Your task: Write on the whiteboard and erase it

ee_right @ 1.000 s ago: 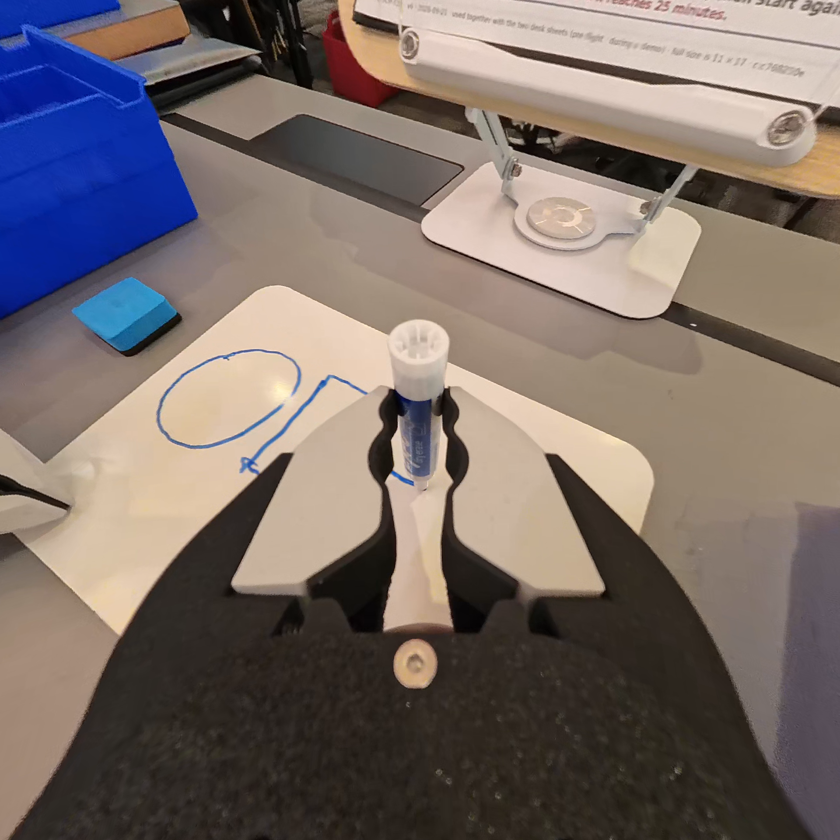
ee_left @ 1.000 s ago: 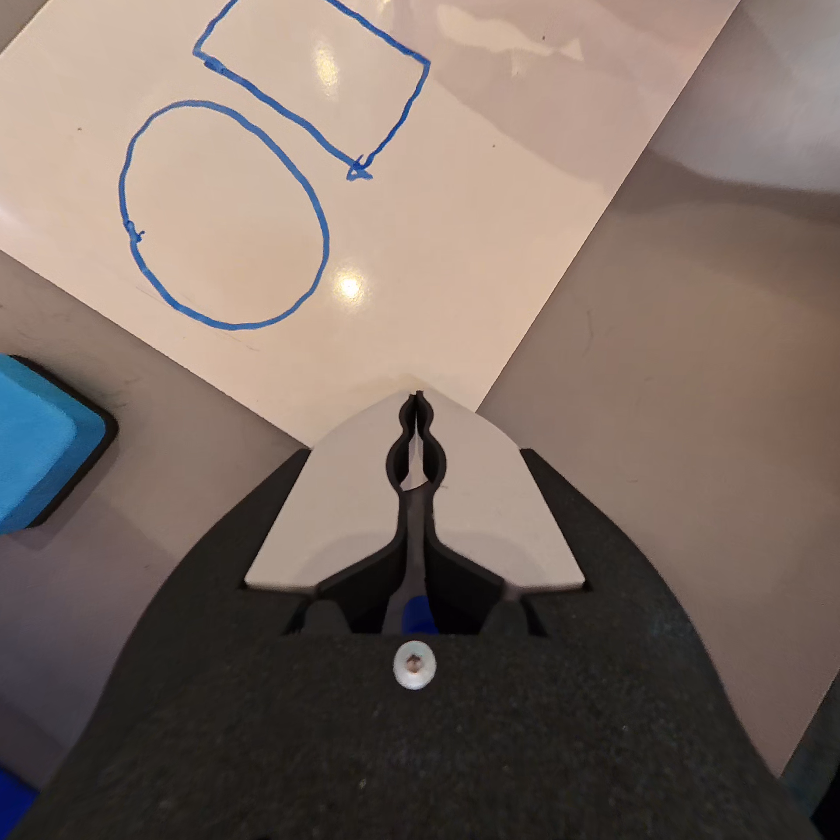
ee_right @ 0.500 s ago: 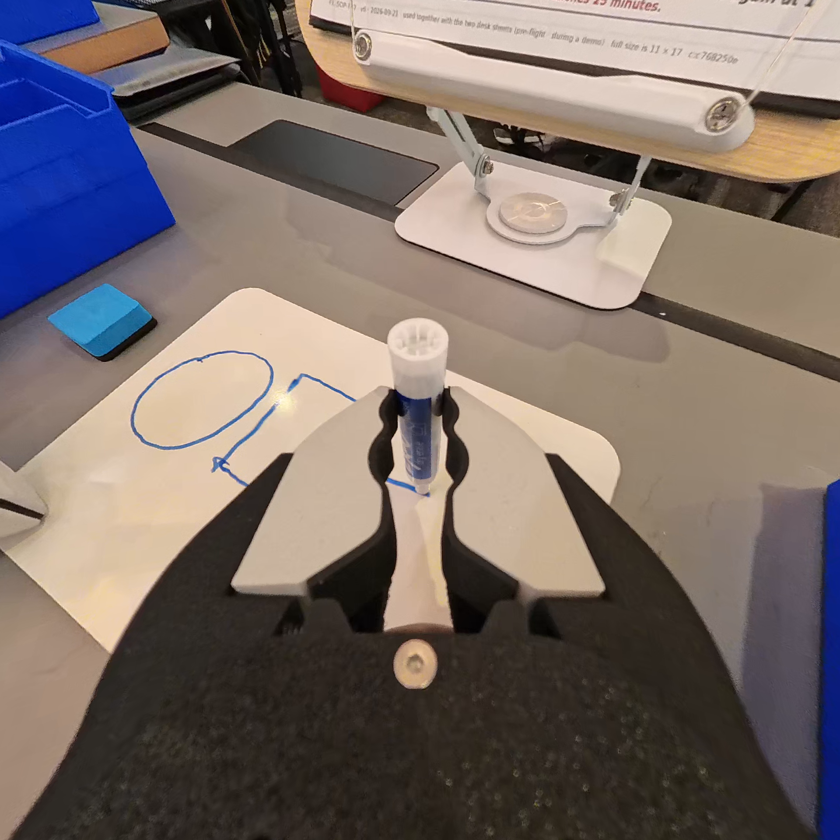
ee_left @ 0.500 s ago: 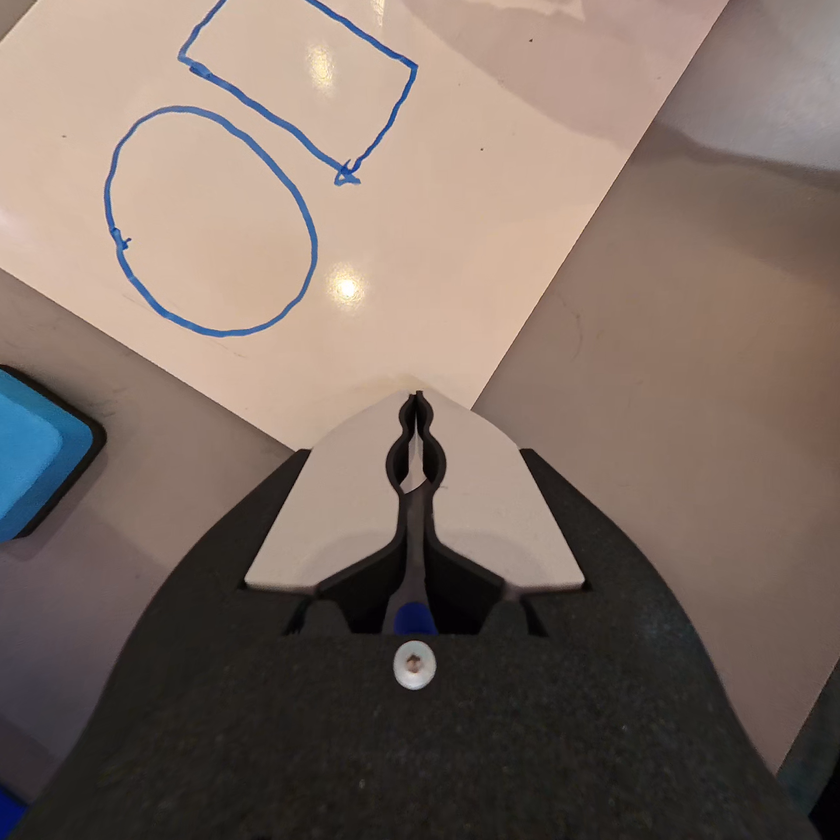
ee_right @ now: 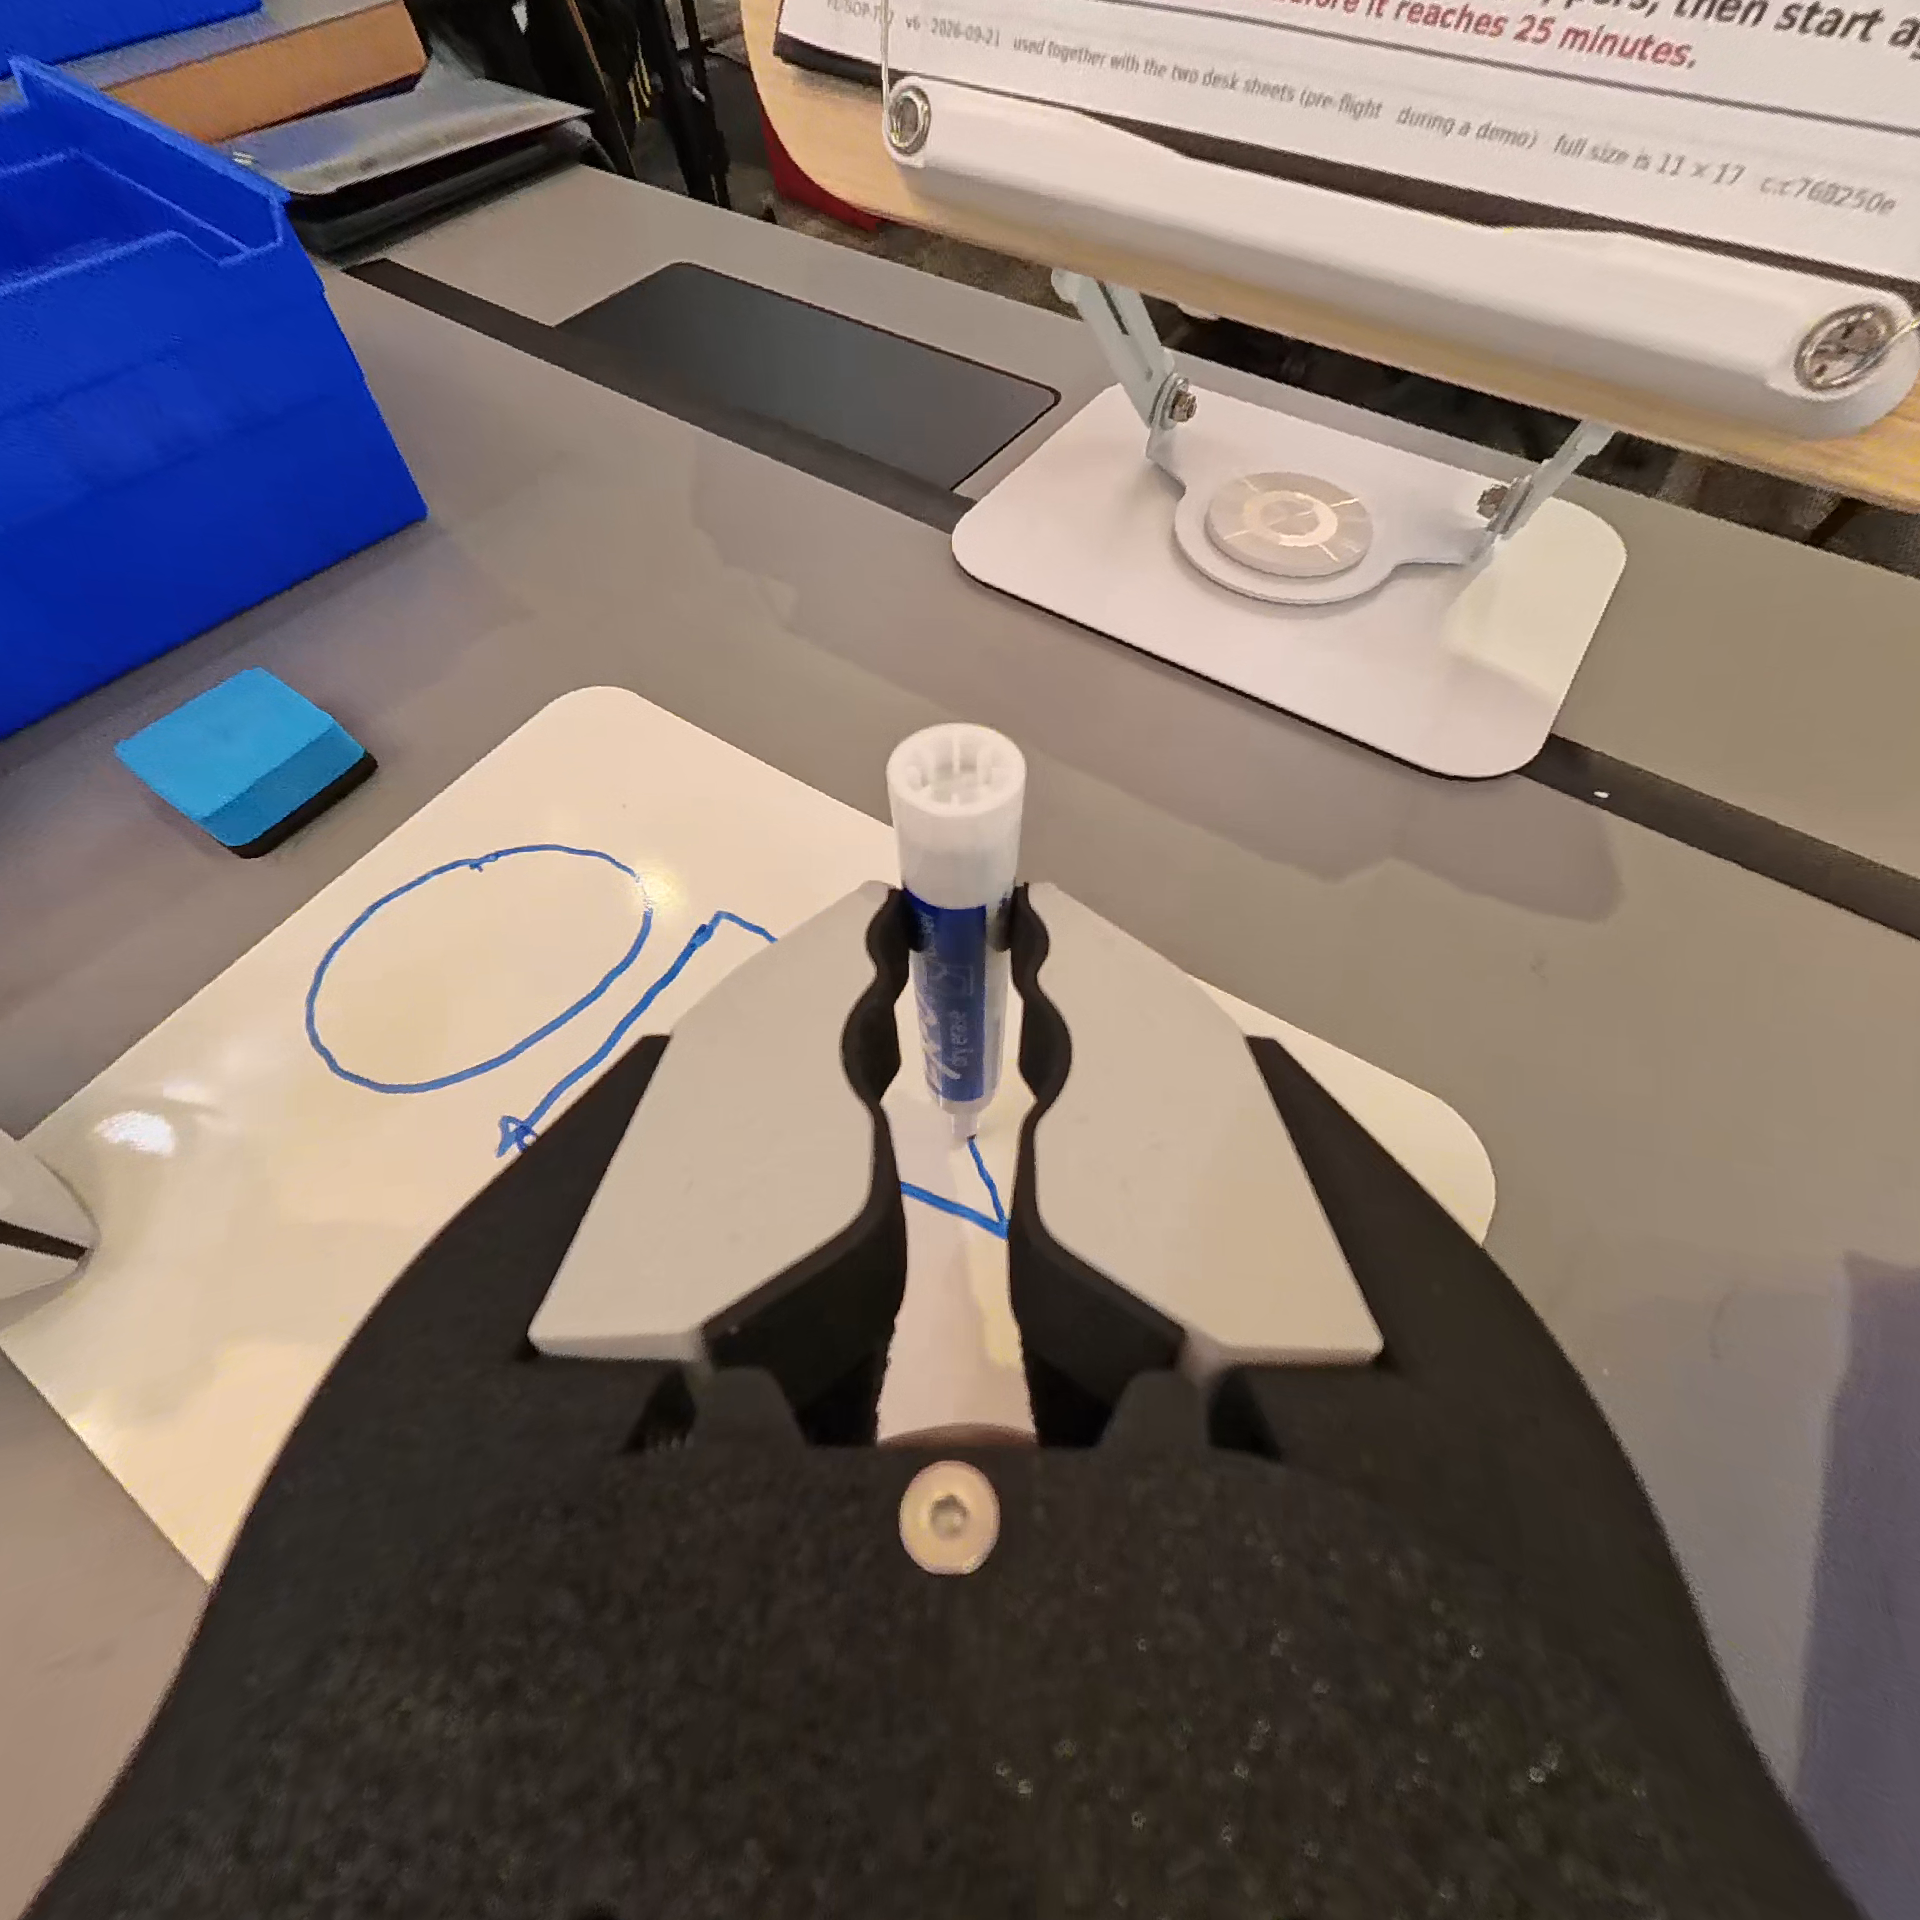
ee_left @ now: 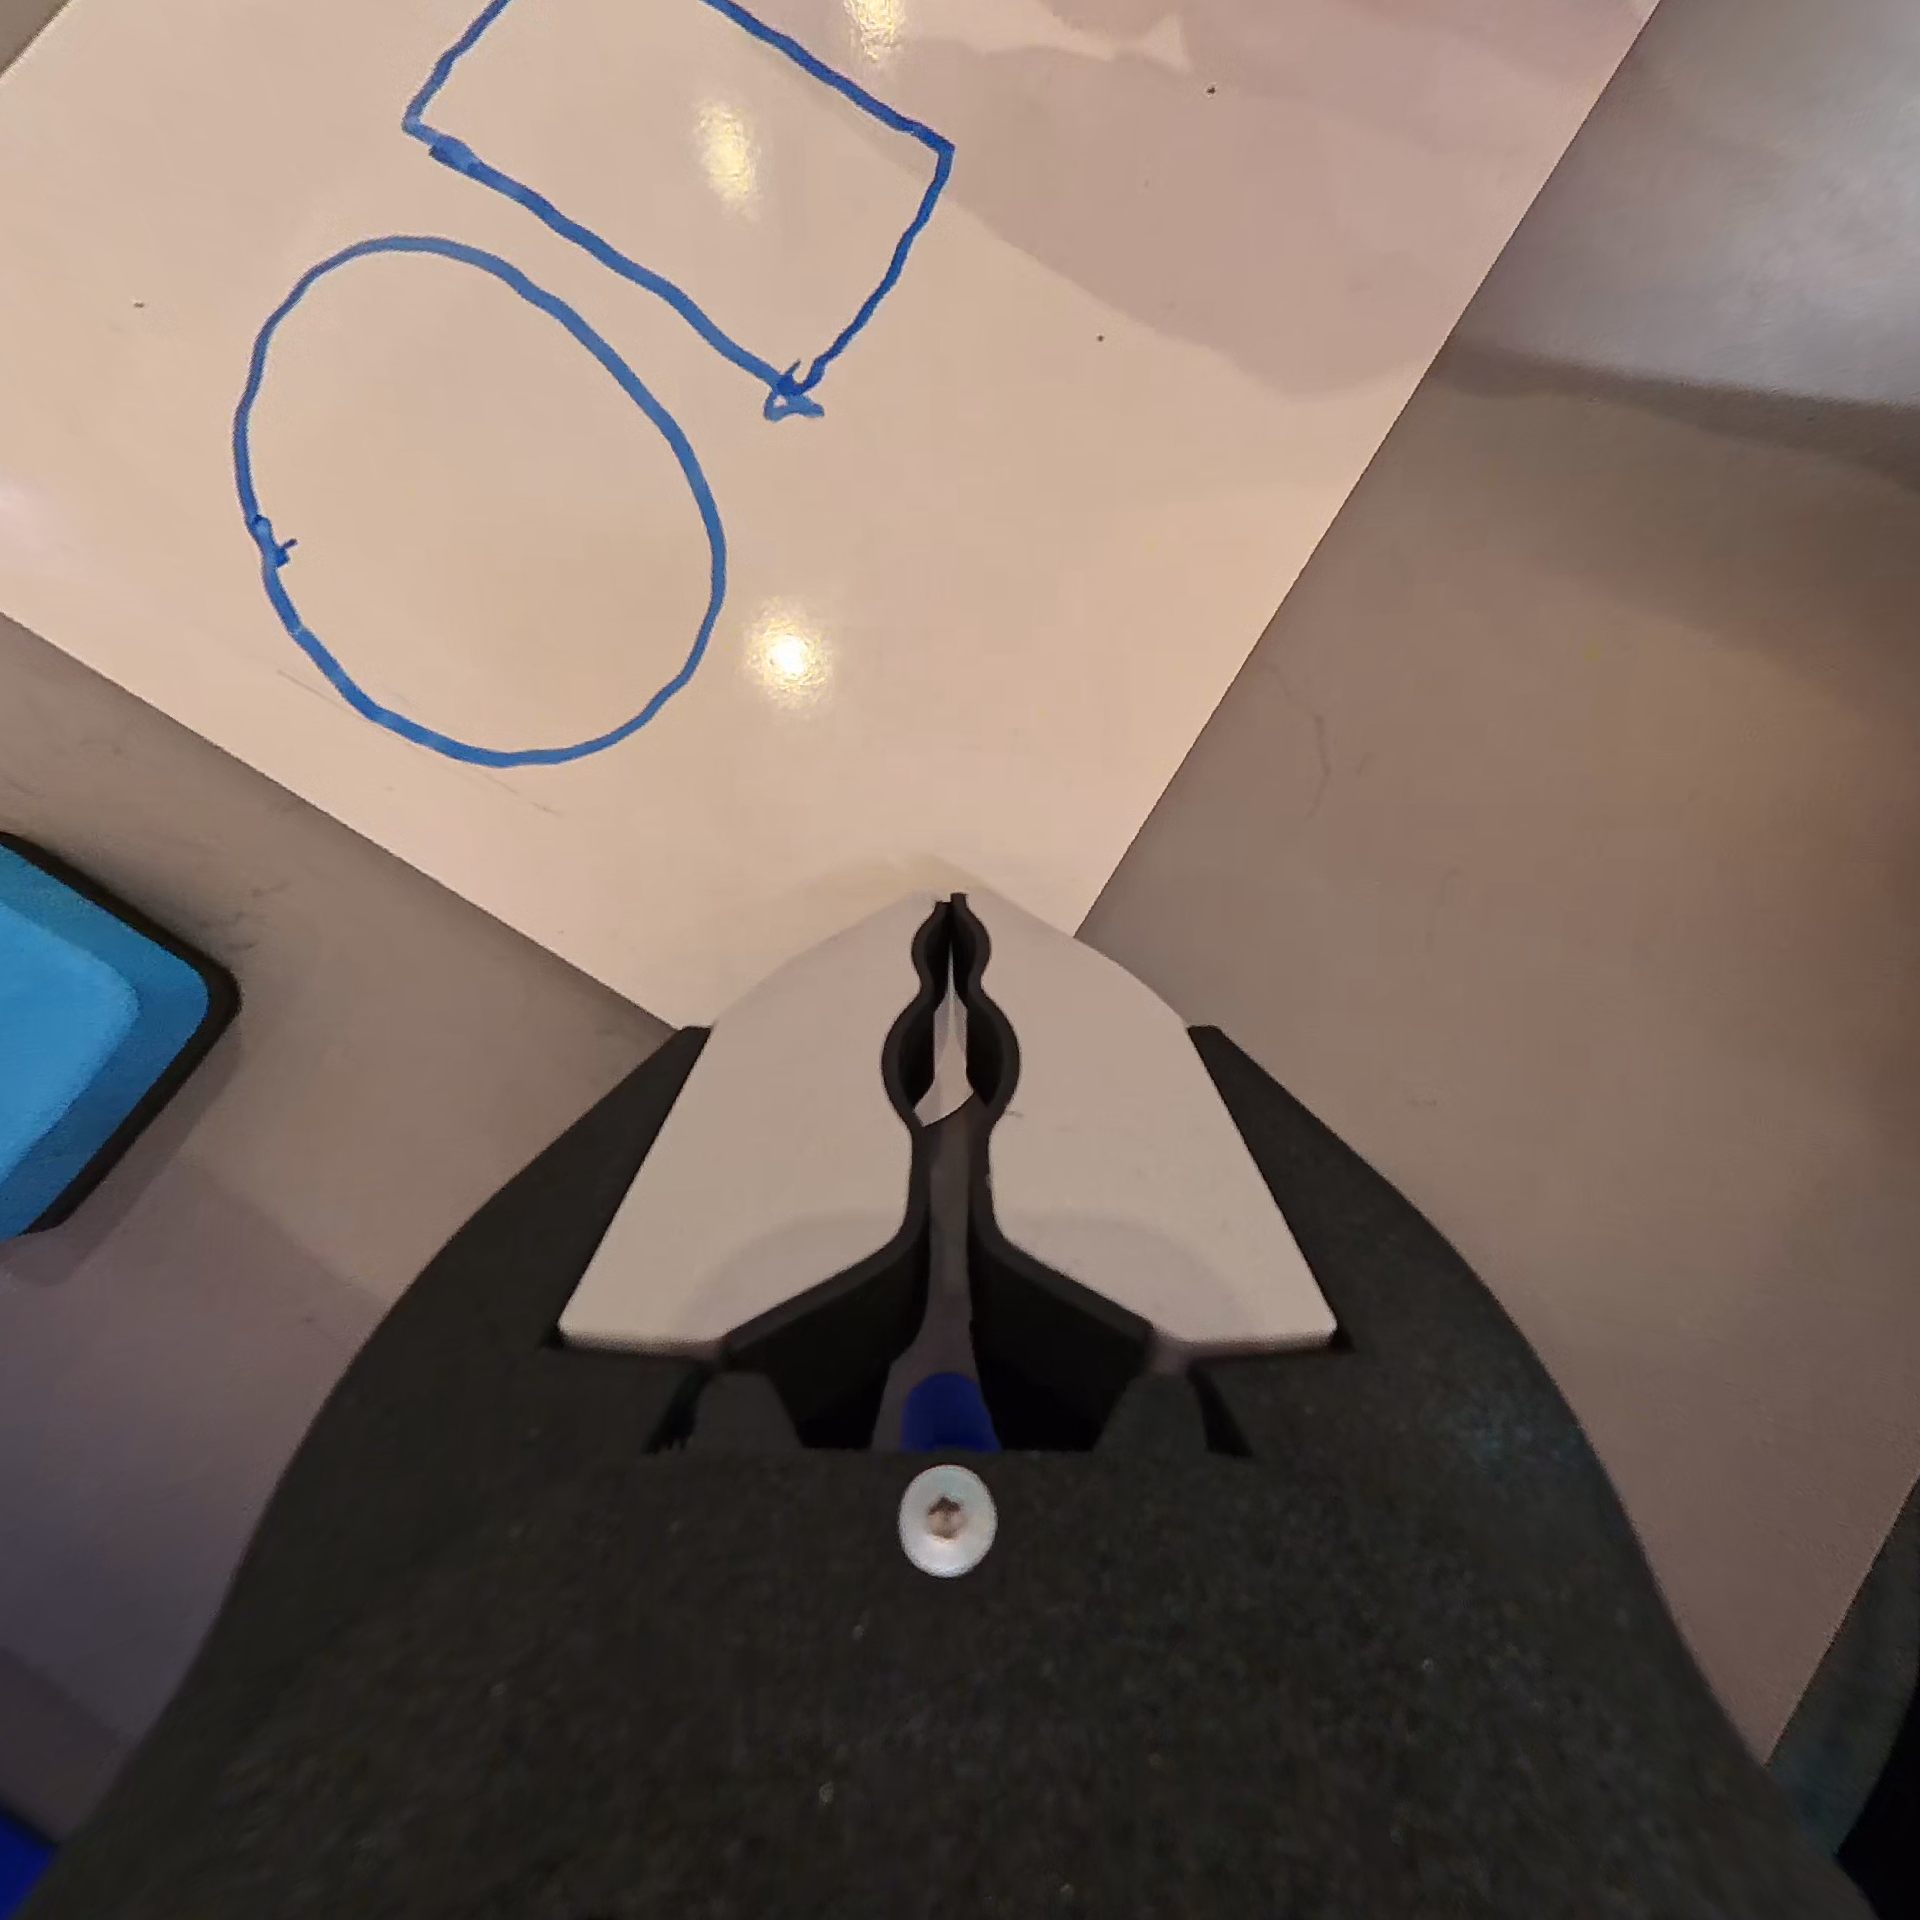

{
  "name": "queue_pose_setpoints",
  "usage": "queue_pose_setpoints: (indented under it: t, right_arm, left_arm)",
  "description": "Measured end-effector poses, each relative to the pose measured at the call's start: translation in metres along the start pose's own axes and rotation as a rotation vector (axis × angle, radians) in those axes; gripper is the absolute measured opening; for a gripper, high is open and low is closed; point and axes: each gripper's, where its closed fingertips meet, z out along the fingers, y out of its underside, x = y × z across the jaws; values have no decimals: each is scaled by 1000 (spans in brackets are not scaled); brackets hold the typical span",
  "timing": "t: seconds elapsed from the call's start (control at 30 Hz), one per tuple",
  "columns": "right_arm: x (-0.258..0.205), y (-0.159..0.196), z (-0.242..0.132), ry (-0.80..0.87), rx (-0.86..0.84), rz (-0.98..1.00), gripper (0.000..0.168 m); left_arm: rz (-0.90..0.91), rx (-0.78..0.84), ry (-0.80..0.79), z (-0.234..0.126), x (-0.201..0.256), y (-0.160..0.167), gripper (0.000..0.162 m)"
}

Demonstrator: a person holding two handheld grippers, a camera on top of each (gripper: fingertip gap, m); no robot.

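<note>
Right tool (ee_right: 951,940) clamped on a blue-barrelled dry-erase marker with a white end (ee_right: 954,935), held near upright so the tip meets the flat white whiteboard (ee_right: 208,1247) lying on the grey desk (ee_right: 1558,1039). A short angled blue stroke (ee_right: 971,1195) shows just below the tip; judged: third figure in progress. Blue oval (ee_left: 473,499) and blue rectangle (ee_left: 686,197) are closed.

Left tool (ee_left: 954,914) closed, nothing visible at its tips; it sits at the board's near corner, probably steadying it, contact not confirmable.

Blue foam eraser with black base (ee_right: 244,758) lies off the board near the blue plastic bin (ee_right: 156,364), within the left tool's reach for erasing.
</note>
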Motion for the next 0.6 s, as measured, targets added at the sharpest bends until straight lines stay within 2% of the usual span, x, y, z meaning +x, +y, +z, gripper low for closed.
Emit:
queue_pose_setpoints:
  t: [0.6]
  right_arm:
    - [15,12,-25,7,-3,42,18]
  left_arm:
    - [8,-10,-8,1,1,0,0]
